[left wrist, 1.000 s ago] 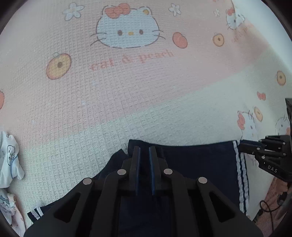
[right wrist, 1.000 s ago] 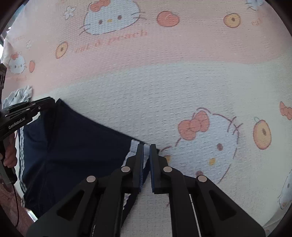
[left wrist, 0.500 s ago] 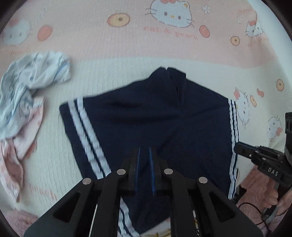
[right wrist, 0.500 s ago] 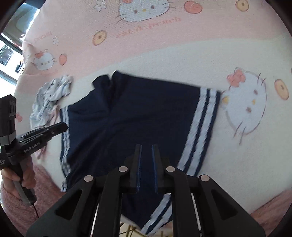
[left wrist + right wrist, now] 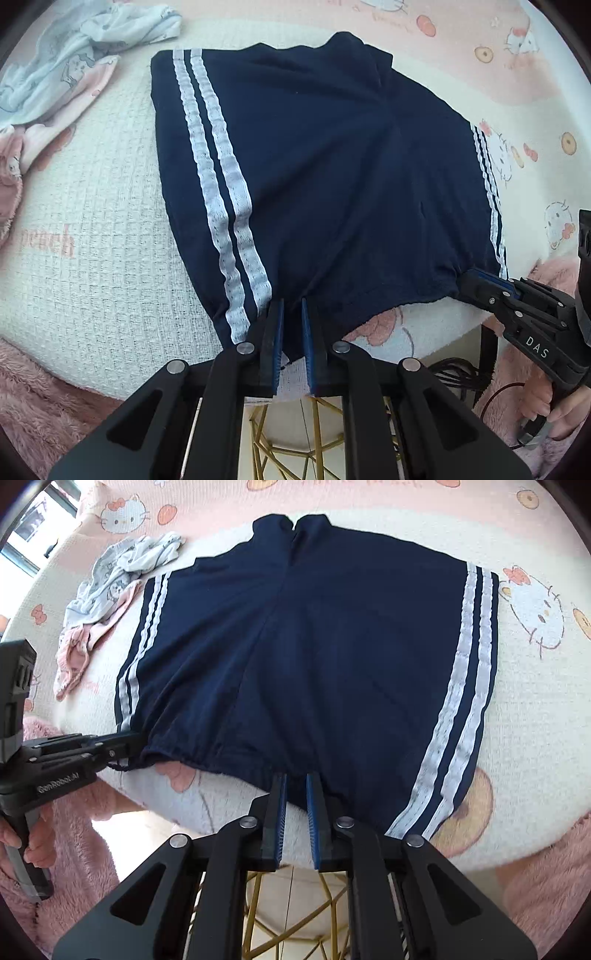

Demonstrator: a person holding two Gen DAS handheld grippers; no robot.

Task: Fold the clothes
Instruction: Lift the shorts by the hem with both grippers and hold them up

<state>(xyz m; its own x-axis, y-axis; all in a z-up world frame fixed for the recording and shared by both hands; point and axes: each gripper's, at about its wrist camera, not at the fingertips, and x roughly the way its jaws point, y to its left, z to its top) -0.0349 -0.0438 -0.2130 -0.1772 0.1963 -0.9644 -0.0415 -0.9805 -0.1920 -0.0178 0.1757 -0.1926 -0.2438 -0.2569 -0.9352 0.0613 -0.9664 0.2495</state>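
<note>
Lying flat across the cream-and-pink cartoon blanket (image 5: 535,716) are the navy shorts (image 5: 314,657), waistband nearest the edge, 2 white stripes running down each side. The left gripper (image 5: 292,306) is pinching the waistband just beside one striped edge, its blue-padded fingers closed on the fabric, while the right gripper (image 5: 296,779) is clamping the same waistband near the opposite striped side. Sitting well apart at the far corner is a crumpled pale garment (image 5: 74,48).
</note>
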